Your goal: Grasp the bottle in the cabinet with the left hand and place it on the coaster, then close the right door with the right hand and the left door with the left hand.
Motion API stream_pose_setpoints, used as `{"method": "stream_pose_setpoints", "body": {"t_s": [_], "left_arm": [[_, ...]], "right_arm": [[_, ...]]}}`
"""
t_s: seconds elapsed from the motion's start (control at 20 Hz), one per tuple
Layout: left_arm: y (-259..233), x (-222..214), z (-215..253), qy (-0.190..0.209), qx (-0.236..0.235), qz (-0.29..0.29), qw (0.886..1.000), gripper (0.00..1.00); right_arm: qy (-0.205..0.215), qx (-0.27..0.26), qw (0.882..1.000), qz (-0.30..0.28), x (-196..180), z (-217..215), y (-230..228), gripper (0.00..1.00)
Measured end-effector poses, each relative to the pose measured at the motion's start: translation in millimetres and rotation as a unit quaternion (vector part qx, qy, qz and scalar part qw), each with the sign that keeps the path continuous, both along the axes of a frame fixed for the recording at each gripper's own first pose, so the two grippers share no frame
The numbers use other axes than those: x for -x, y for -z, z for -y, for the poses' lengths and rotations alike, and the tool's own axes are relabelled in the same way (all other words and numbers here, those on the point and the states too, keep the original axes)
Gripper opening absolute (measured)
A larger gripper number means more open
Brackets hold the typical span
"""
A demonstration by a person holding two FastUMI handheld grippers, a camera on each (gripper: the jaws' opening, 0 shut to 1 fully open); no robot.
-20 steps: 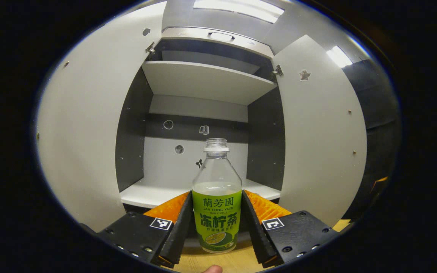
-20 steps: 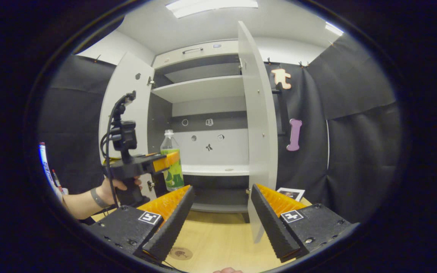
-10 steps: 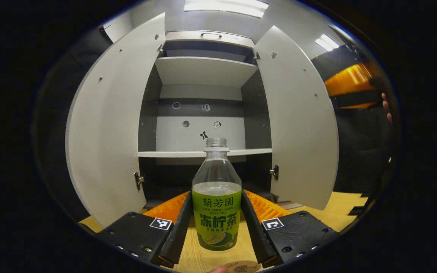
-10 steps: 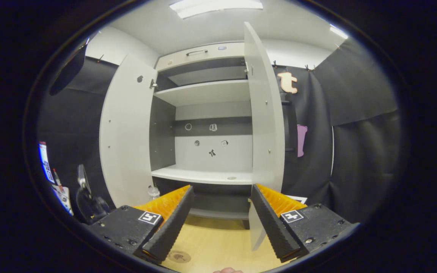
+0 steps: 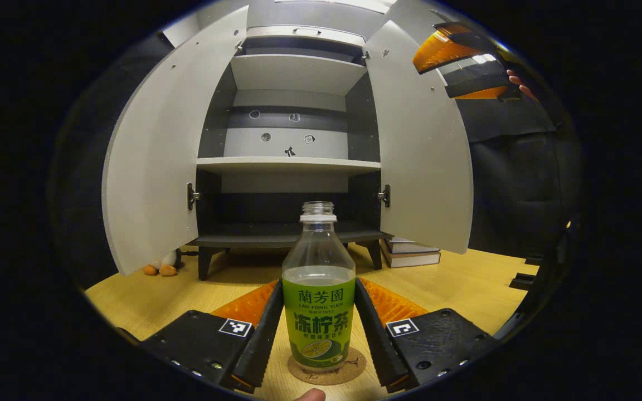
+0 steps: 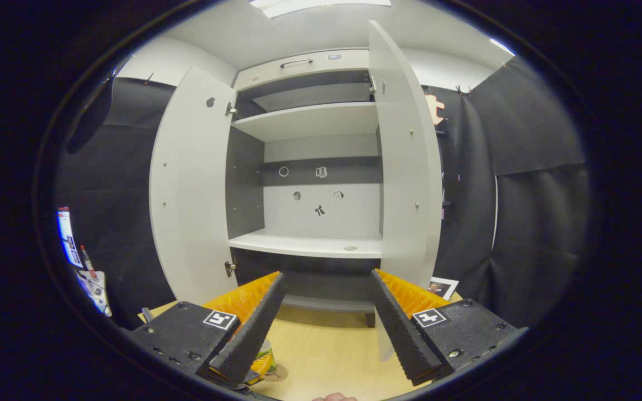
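Bottle (image 5: 317,289) sits upright on the coaster (image 5: 327,372) in front of the cabinet (image 5: 290,161), left gripper (image 5: 317,328) clamped on it so it won't tip. I've got the right gripper (image 6: 324,312) spread wide, facing the right door (image 6: 407,167) to close

We see a clear, glossy plastic bottle (image 5: 318,289) with a smooth green printed label, above a round, matt cork-like coaster (image 5: 327,372). The light wooden tabletop (image 5: 455,284) shows a fine grain and a soft sheen. The pale grey cabinet doors (image 5: 154,161) look like smooth, matt laminate with small metal hinges (image 5: 191,195). Matt black cloth (image 6: 533,184) hangs in folds.
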State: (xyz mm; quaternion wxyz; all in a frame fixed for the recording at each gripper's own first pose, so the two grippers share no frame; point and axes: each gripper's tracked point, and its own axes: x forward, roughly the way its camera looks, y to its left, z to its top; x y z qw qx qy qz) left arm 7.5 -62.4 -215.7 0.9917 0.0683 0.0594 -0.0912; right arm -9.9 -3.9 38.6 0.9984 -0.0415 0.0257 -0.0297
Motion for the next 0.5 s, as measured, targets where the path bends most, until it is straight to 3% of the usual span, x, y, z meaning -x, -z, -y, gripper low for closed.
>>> {"method": "stream_pose_setpoints", "body": {"t_s": [0.15, 0.25, 0.3, 0.5], "left_arm": [[2.2, 2.5, 3.2, -0.006, -0.002, 0.024, 1.000, 0.72], [2.4, 3.1, 5.3, 0.000, -0.018, 0.029, 0.999, 0.72], [3.1, 5.2, 6.0, 0.000, -0.016, 0.027, 1.000, 0.72], [0.3, 8.8, 7.3, 0.000, -0.011, 0.023, 1.000, 0.76]], "right_arm": [[-0.003, 0.005, 1.000, -0.005, 1.8, -2.4, 3.6, 0.96], [0.000, 0.002, 1.000, -0.014, 5.3, 0.4, 6.7, 1.00], [0.000, -0.004, 1.000, -0.014, 6.3, 0.5, 5.7, 0.96], [0.002, -0.024, 1.000, -0.012, 9.2, 4.7, 7.9, 1.00]]}}
